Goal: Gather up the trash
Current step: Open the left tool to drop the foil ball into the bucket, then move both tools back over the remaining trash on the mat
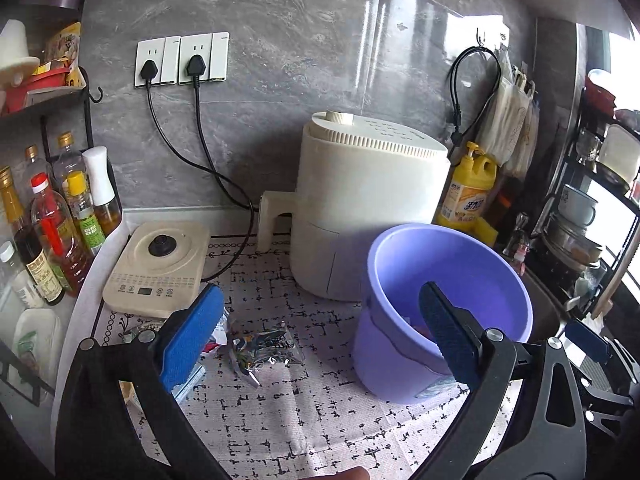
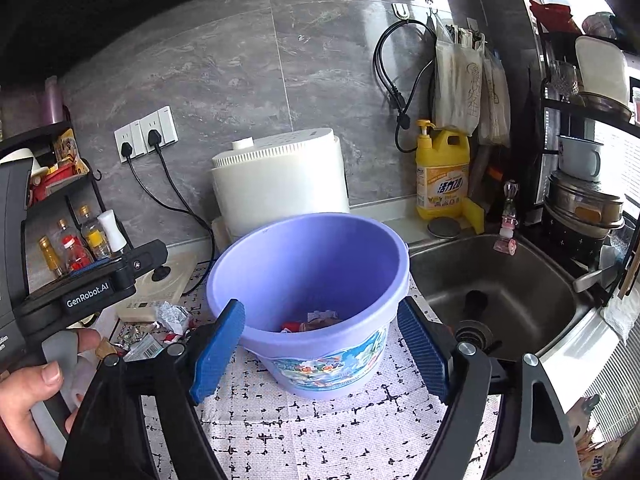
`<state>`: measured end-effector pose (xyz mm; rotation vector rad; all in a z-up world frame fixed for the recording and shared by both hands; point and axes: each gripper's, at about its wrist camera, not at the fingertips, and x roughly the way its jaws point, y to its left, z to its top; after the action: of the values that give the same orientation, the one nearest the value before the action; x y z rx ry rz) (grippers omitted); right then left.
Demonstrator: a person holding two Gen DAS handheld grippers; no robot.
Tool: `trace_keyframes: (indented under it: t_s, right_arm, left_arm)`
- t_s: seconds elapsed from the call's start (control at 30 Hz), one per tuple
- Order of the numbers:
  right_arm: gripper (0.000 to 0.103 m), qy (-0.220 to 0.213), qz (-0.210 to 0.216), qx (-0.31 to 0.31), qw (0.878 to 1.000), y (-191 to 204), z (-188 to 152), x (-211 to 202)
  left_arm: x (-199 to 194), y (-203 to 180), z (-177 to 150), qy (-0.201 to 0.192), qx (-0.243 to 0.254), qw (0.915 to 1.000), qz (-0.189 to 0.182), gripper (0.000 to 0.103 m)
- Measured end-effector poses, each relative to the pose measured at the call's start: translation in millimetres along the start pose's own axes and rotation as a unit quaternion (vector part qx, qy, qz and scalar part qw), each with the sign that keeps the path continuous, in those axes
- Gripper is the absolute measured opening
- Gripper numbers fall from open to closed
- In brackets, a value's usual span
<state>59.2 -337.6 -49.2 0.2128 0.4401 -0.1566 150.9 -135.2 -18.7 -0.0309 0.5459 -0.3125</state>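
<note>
Far left edge of the counter: oil and sauce bottles (image 1: 52, 236) are standing in a row, the beige induction hob (image 1: 158, 270) sitting just beside them on the patterned mat (image 1: 304, 412)

Left gripper (image 1: 320, 336) is hovering low over the mat, jaws standing wide apart, nothing between the pads. The foil snack wrapper (image 1: 264, 350) is lying flat on the mat just ahead of the tips, nearer the left blue pad than the right one. Its long axis is running roughly across the view, left to right, so the jaws are spanning it lengthwise rather than across its narrow side. More crumpled wrappers (image 2: 170, 318) are lying at the hob's near corner, showing in the right wrist view behind the left tool

Centre right: the purple bucket (image 2: 304, 264) is standing on the mat in front of the white air fryer (image 1: 368, 200), a few scraps already lying at its bottom. Right gripper (image 2: 320, 350) is straddling the bucket's base, pads apart and seemingly not pressing on it

Far right: steel sink (image 2: 520, 292)

Judgement: left hand is the nearer one to the remaining trash; bucket is lying to its right
</note>
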Motion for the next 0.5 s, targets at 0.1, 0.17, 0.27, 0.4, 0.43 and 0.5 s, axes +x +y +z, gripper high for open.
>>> trace_keyframes:
  t_s: [0.1, 0.17, 0.27, 0.4, 0.43, 0.5]
  right_arm:
    - [0.084, 0.004, 0.023, -0.009, 1.000, 14.9, -5.7, 3.0]
    - [0.086, 0.009, 0.040, -0.018, 0.999, 26.1, -9.7, 4.3]
    - [0.088, 0.012, 0.064, -0.033, 0.997, 43.1, -13.8, 3.2]
    - [0.089, 0.015, 0.092, -0.046, 0.995, 61.8, -17.8, 1.7]
    - [0.089, 0.017, 0.098, -0.049, 0.994, 66.0, -18.8, 1.5]
    - [0.089, 0.019, 0.109, -0.053, 0.992, 73.7, -20.7, 0.4]
  left_arm:
    - [-12.2, 18.9, -6.4, -0.002, -0.011, 0.9995, 0.029, 0.097]
    - [-21.0, 32.0, -11.0, -0.003, -0.024, 0.9986, 0.046, 0.097]
    - [-34.5, 48.6, -18.2, -0.005, -0.035, 0.9970, 0.070, 0.097]
    - [-51.5, 68.1, -26.0, -0.006, -0.049, 0.9941, 0.097, 0.097]
    - [-55.5, 72.9, -27.8, -0.006, -0.053, 0.9934, 0.102, 0.097]
    - [-63.6, 80.7, -31.8, -0.008, -0.058, 0.9918, 0.114, 0.097]
